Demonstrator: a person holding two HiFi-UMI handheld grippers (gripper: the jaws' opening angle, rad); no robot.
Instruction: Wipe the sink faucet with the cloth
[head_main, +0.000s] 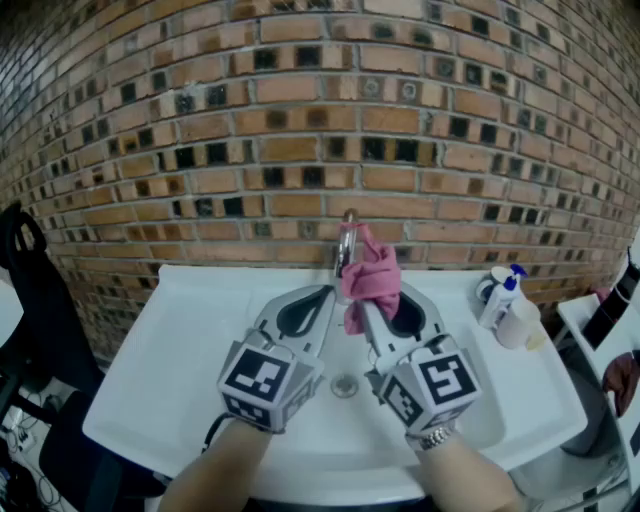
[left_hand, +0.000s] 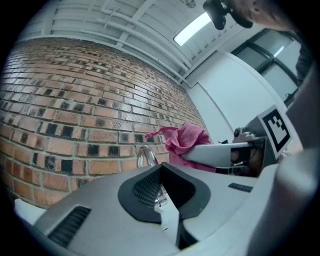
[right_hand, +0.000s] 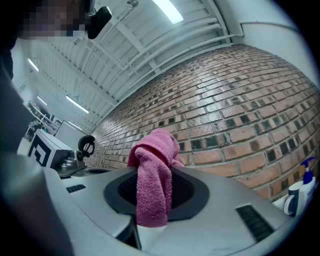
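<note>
A chrome faucet (head_main: 346, 247) rises at the back of the white sink (head_main: 190, 340), against the brick wall. My right gripper (head_main: 378, 290) is shut on a pink cloth (head_main: 368, 277), which is bunched against the faucet's right side and hangs over the jaws (right_hand: 152, 185). My left gripper (head_main: 326, 292) is shut with nothing in it, just left of the faucet base. In the left gripper view the faucet's curved spout (left_hand: 146, 156) shows past the jaws, with the pink cloth (left_hand: 184, 138) to its right.
A spray bottle (head_main: 503, 295) and a white container (head_main: 519, 322) stand on the sink's right rim. The drain (head_main: 345, 384) lies in the basin between my hands. A black chair (head_main: 30, 300) is at the left, a white stand at the right edge.
</note>
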